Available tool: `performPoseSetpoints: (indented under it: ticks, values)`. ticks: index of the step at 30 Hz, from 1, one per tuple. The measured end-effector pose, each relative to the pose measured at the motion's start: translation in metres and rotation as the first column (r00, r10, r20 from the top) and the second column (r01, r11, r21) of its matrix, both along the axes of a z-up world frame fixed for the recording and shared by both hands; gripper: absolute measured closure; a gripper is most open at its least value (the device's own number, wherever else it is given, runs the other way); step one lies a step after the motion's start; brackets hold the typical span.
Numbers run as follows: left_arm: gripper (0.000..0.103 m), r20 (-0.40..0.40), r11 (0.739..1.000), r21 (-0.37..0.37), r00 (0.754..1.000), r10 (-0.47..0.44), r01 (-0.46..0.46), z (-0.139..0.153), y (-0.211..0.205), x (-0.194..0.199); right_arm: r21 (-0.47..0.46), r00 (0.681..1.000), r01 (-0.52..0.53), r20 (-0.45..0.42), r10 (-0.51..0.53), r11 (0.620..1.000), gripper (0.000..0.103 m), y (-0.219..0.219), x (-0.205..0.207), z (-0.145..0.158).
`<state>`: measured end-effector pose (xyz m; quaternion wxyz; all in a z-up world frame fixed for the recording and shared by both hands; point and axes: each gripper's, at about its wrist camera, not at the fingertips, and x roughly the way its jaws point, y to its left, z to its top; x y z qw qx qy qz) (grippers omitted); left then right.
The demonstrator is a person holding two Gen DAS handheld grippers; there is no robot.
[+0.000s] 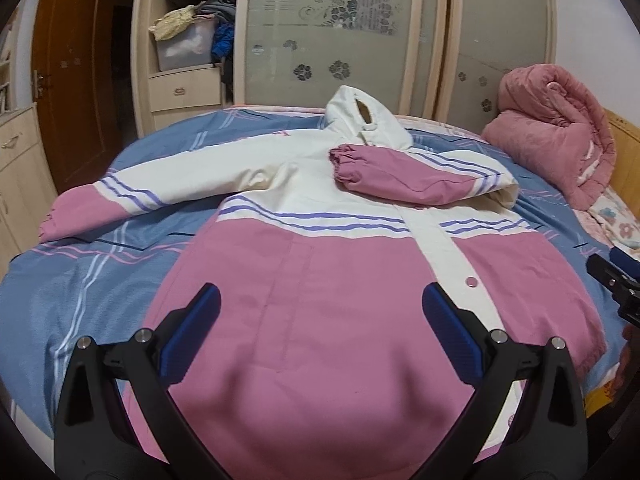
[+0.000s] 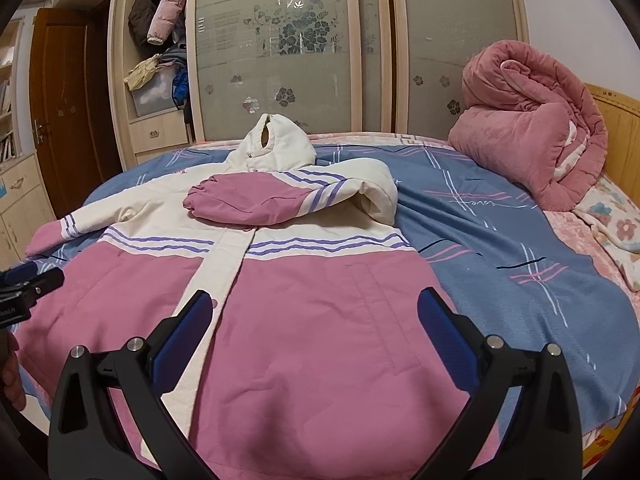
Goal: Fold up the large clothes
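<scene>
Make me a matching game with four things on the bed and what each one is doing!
Things:
1. Sleeve on the jacket's right side
2. Sleeve on the jacket's left side
3. Pink quilt
4. Hood

What it is doing:
A. Rolled up in a bundle near the wooden headboard
B. Stretched straight out on the blue sheet
C. Folded across the chest of the jacket
D. Lying at the far end of the jacket, toward the wardrobe

Pairs: 1-C, 2-B, 3-A, 4-D
</scene>
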<state>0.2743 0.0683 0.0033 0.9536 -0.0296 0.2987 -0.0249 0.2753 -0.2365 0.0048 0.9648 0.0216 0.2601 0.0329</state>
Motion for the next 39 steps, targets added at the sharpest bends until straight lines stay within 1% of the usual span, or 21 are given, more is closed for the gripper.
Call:
performPoseSetpoints:
  ticks: [3, 5, 7, 9, 10, 13, 16, 19, 20, 22, 24, 26, 27, 28, 29, 30, 32, 35, 36, 37, 39]
  values:
    - [0.002, -0.003, 0.999, -0.011, 1.000, -0.031, 0.031, -0.001, -0.001, 0.007, 0.017, 1.000, -0.016, 0.007, 0.016, 1.000, 0.001, 0.000, 0.000, 0.001]
    - [0.002, -0.027, 1.000, -0.011, 0.999, -0.028, 0.028, -0.001, -0.003, 0.017, 0.023, 1.000, -0.019, 0.015, 0.019, 1.000, 0.001, 0.001, 0.000, 0.002]
    - [0.002, -0.060, 0.999, -0.019, 0.997, -0.044, 0.043, 0.002, -0.007, 0.034, 0.038, 1.000, -0.018, 0.023, 0.017, 0.999, 0.001, 0.000, 0.001, 0.003]
    - [0.002, -0.083, 0.997, -0.013, 0.993, -0.082, 0.081, 0.009, -0.016, 0.057, 0.060, 1.000, -0.017, 0.014, 0.016, 0.998, 0.001, -0.002, 0.004, 0.003]
    - [0.002, -0.107, 0.995, 0.006, 0.990, -0.096, 0.097, 0.012, -0.022, 0.075, 0.069, 1.000, -0.020, 0.008, 0.020, 0.997, 0.001, -0.002, 0.006, 0.002]
    - [0.002, -0.133, 0.993, 0.042, 0.985, -0.107, 0.114, 0.020, -0.036, 0.129, 0.087, 1.000, -0.021, 0.002, 0.021, 0.996, 0.001, -0.003, 0.010, 0.001]
    - [0.002, -0.173, 0.993, 0.038, 0.979, -0.104, 0.112, 0.021, -0.046, 0.191, 0.111, 1.000, -0.015, -0.009, 0.016, 0.994, 0.001, -0.007, 0.014, -0.001]
    - [0.005, -0.212, 0.990, 0.077, 0.972, -0.098, 0.116, 0.013, -0.057, 0.246, 0.135, 1.000, -0.005, -0.026, 0.009, 0.991, 0.001, -0.010, 0.020, -0.005]
    - [0.005, -0.225, 0.991, 0.087, 0.971, -0.080, 0.102, 0.008, -0.058, 0.262, 0.139, 1.000, -0.004, -0.029, 0.009, 0.990, 0.001, -0.011, 0.022, -0.006]
    - [0.006, -0.249, 0.990, 0.118, 0.967, -0.051, 0.082, -0.001, -0.061, 0.287, 0.146, 0.999, -0.002, -0.033, 0.007, 0.989, 0.001, -0.013, 0.024, -0.007]
    - [0.006, -0.288, 0.988, 0.139, 0.957, -0.028, 0.071, -0.013, -0.063, 0.310, 0.159, 0.999, 0.004, -0.034, 0.001, 0.987, 0.001, -0.015, 0.026, -0.007]
    - [0.012, -0.324, 0.987, 0.142, 0.946, -0.020, 0.070, -0.024, -0.065, 0.323, 0.164, 0.999, 0.004, -0.035, 0.002, 0.986, 0.001, -0.016, 0.028, -0.007]
    - [0.027, -0.345, 0.987, 0.145, 0.938, -0.017, 0.072, -0.030, -0.067, 0.328, 0.167, 0.999, 0.004, -0.035, 0.002, 0.986, 0.001, -0.016, 0.029, -0.007]
    - [0.050, -0.374, 0.988, 0.141, 0.927, -0.012, 0.070, -0.038, -0.068, 0.333, 0.171, 0.999, 0.005, -0.036, 0.001, 0.985, 0.001, -0.017, 0.030, -0.007]
    - [0.065, -0.389, 0.990, 0.129, 0.921, -0.007, 0.062, -0.041, -0.069, 0.336, 0.176, 0.999, 0.004, -0.039, 0.003, 0.984, 0.001, -0.017, 0.031, -0.008]
    - [0.069, -0.393, 0.991, 0.126, 0.920, 0.004, 0.049, -0.042, -0.071, 0.338, 0.181, 0.999, 0.001, -0.042, 0.007, 0.983, 0.001, -0.017, 0.032, -0.008]
    - [0.073, -0.362, 0.986, 0.165, 0.932, 0.022, 0.040, -0.038, -0.076, 0.336, 0.183, 0.999, -0.009, -0.039, 0.016, 0.983, 0.001, -0.014, 0.032, -0.008]
    - [0.081, -0.273, 0.963, 0.268, 0.961, 0.049, 0.027, -0.020, -0.086, 0.331, 0.176, 0.999, -0.022, -0.038, 0.029, 0.984, 0.001, -0.008, 0.033, -0.009]
    - [0.085, -0.229, 0.951, 0.308, 0.971, 0.069, 0.005, -0.010, -0.087, 0.329, 0.175, 0.999, -0.026, -0.042, 0.034, 0.984, 0.001, -0.006, 0.035, -0.010]
    - [0.086, -0.198, 0.940, 0.341, 0.977, 0.079, -0.007, -0.004, -0.088, 0.327, 0.175, 0.998, -0.030, -0.047, 0.039, 0.984, 0.001, -0.004, 0.036, -0.011]
    - [0.086, -0.122, 0.895, 0.444, 0.988, 0.099, -0.035, 0.008, -0.088, 0.324, 0.173, 0.998, -0.033, -0.049, 0.042, 0.984, 0.001, -0.003, 0.037, -0.012]
